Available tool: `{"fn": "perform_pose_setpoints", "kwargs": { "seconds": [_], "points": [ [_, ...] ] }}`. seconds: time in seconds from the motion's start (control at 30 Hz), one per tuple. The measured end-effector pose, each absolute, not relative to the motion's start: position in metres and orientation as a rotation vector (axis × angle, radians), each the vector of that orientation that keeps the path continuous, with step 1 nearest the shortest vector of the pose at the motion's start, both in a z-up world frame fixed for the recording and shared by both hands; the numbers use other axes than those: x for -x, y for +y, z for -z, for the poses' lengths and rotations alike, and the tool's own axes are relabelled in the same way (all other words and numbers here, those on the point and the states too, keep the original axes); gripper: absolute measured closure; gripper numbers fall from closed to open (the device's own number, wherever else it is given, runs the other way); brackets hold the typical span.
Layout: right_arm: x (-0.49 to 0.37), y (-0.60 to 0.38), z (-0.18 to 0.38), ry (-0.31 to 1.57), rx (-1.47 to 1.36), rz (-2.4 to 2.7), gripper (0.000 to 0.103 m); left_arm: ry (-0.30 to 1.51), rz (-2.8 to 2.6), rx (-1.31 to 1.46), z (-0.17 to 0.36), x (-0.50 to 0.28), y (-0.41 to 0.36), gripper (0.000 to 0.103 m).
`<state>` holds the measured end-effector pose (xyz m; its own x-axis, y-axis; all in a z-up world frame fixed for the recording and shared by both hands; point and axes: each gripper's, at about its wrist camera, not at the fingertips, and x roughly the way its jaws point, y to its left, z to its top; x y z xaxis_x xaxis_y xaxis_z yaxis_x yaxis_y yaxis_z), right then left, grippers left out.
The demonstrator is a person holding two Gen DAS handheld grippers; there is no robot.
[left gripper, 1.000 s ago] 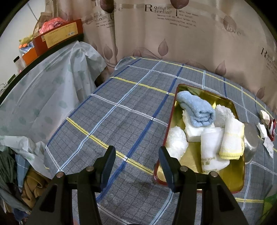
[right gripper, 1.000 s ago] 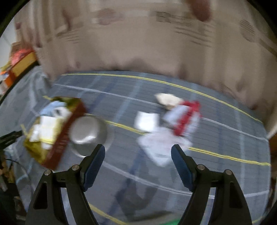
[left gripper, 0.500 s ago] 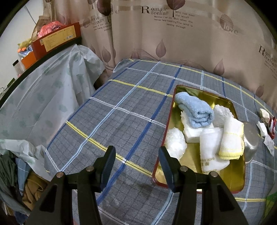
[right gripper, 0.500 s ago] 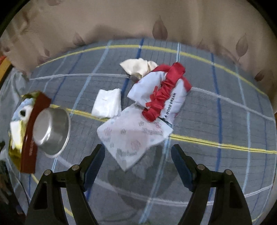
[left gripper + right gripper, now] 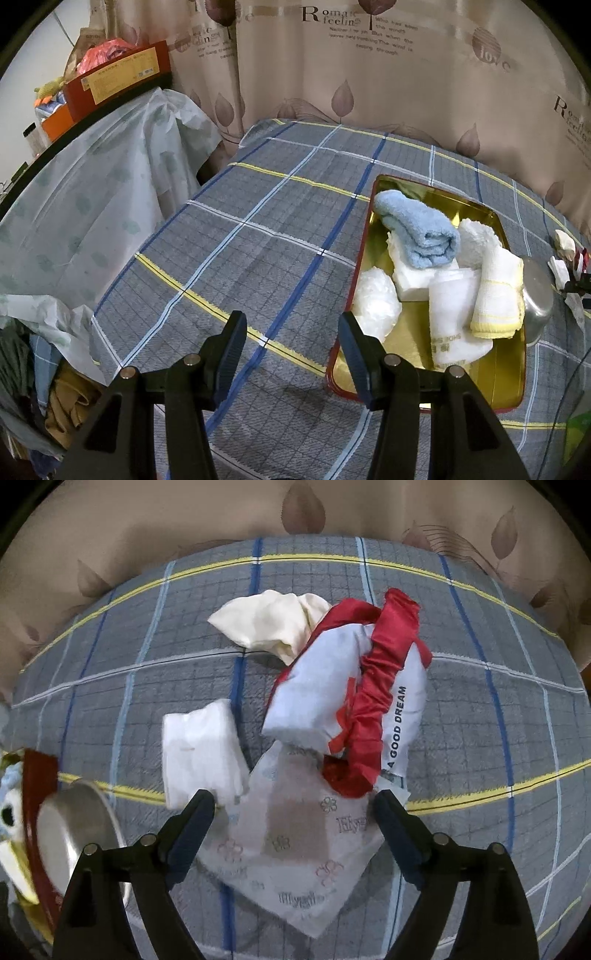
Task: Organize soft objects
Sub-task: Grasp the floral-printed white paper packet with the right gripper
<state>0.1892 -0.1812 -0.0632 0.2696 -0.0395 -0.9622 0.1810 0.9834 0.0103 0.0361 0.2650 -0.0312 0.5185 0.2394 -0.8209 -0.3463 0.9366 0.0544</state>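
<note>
Status, judged from how things lie: partly complete. The gold tray (image 5: 476, 391) with its red rim already holds five soft items: a rolled blue towel (image 5: 417, 236), a fluffy white cloth (image 5: 476, 240) beside it, a yellow-edged white cloth (image 5: 498, 295), a white printed pouch (image 5: 456, 317), and a crinkled white bag (image 5: 375, 302) at the near left; a folded white pad (image 5: 410, 280) lies under the towel. A steel bowl (image 5: 74, 830) stands touching the tray's right edge.

Outstanding: four soft items lie loose on the plaid tablecloth (image 5: 480, 738), well apart from the tray's contents; a cream cloth (image 5: 266, 624), a red-trimmed sleep mask (image 5: 354, 694) printed "A GOOD DREAM", a folded white tissue (image 5: 199, 749), and a printed tissue packet (image 5: 295, 849) partly under the mask.

The right gripper (image 5: 295, 830) hovers over the packet, jaws spread wide and empty, straddling its upper half; the probable next pick is this packet.

The left gripper (image 5: 293, 350) is likewise spread and empty, held above bare cloth just left of the tray's near corner.
</note>
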Motion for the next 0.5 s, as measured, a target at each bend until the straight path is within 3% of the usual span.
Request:
{"fn": "perform_pose_setpoints", "kwargs": {
  "seconds": [0.07, 0.13, 0.37, 0.5],
  "points": [
    [-0.187, -0.18, 0.064, 1.282, -0.108, 0.153, 0.018, 0.963, -0.353, 0.112, 0.032, -0.037, 0.264, 0.05],
    [-0.185, -0.179, 0.064, 1.274, -0.091, 0.147, 0.025, 0.961, -0.352, 0.111, 0.032, -0.038, 0.264, 0.05],
    [-0.16, -0.193, 0.056, 1.266, -0.062, 0.081, 0.063, 0.959, -0.354, 0.117, 0.029, -0.038, 0.263, 0.05],
    [-0.15, -0.208, 0.054, 1.296, -0.094, 0.015, 0.075, 0.945, -0.352, 0.102, 0.022, -0.038, 0.258, 0.05]
  ]
}}
